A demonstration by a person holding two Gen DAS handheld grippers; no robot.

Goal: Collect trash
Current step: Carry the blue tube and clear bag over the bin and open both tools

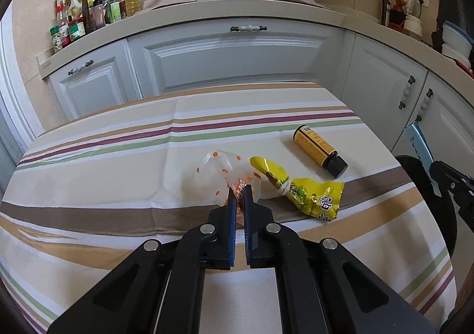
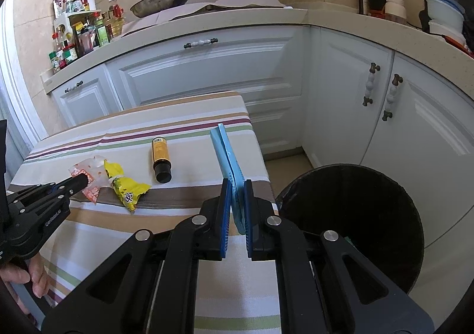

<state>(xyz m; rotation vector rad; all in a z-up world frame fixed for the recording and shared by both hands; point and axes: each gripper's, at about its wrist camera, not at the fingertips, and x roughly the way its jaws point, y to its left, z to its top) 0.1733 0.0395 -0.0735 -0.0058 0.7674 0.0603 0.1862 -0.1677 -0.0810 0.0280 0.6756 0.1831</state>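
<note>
The left gripper is clamped on the clear wrapper on the table, the yellow wrapper touching it and the bottle beyond. The right gripper pinches a blue packet upright over the table's right edge, beside the bin; bare cloth lies behind.

Glossy yellow wrapper, woven striped tablecloth

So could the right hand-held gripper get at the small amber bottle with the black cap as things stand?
Probably not yet: the right hand-held gripper is shut on a light blue packet. The small amber bottle lies uncovered on the striped tablecloth, so the path looks free afterwards.
</note>
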